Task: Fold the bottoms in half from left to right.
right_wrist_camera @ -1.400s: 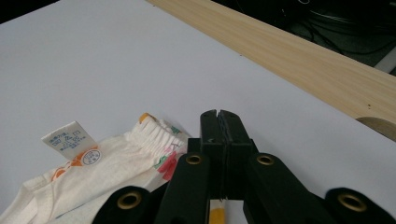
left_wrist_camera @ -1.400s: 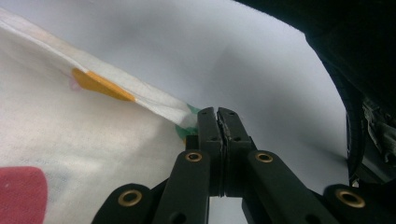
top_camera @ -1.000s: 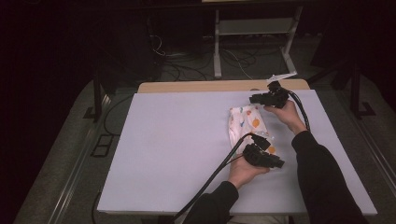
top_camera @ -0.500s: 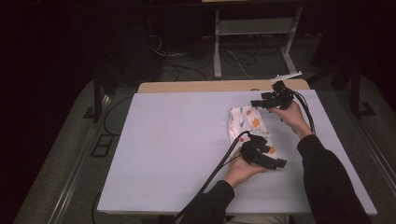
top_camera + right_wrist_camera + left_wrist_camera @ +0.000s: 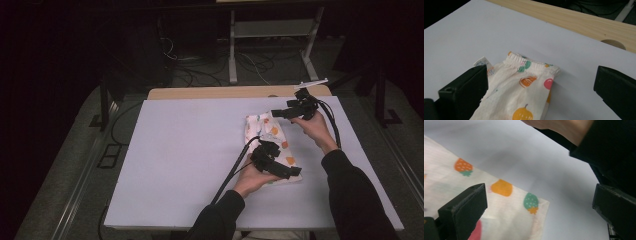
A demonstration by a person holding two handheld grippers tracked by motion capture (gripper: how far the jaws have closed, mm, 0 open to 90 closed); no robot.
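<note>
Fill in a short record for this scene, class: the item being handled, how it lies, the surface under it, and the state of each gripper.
Item: folded cloth, white with a fruit print
Position: flat on the table, elastic hem at the far end
Surface: white sheet over a wooden table
Left gripper: open, jaws just opened, at the cloth's near corner, nothing held
Right gripper: open, jaws just opened, at the hem end, nothing held

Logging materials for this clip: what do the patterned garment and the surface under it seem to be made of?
Patterned garment: soft woven or knit fabric, probably cotton, matte, with a gathered elastic waistband and printed fruit. White surface: smooth matte sheet, possibly paper or plastic, laid over a light wood-look tabletop.
</note>
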